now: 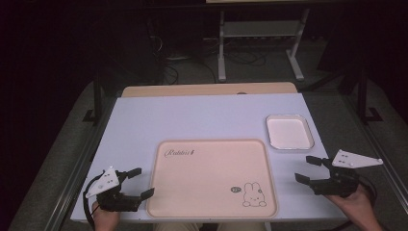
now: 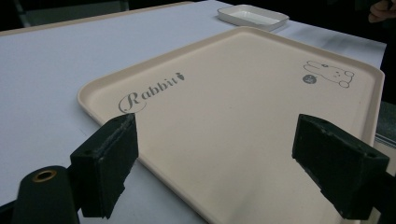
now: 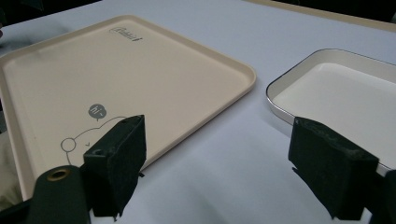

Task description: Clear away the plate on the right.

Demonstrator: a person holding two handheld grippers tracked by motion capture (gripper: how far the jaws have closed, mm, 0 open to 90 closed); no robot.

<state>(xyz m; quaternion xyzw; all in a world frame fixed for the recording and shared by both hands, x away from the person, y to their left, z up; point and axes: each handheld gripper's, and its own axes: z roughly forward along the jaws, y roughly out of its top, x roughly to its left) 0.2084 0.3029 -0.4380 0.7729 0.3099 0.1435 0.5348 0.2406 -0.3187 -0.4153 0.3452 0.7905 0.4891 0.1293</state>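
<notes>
While the big beige tray (image 1: 211, 178) with the rabbit drawing sits flat at the near edge of the white table (image 1: 192, 120), nothing's on it. Left tongs (image 1: 136, 182) hang just off its left side near the front corner, jaws spread wide, gripping nothing. Right tongs (image 1: 308, 168) sit off its right edge, also spread wide and empty, just in front of the small white tray (image 1: 289, 132), which lies beside the beige one's far right corner, not touching it.
</notes>
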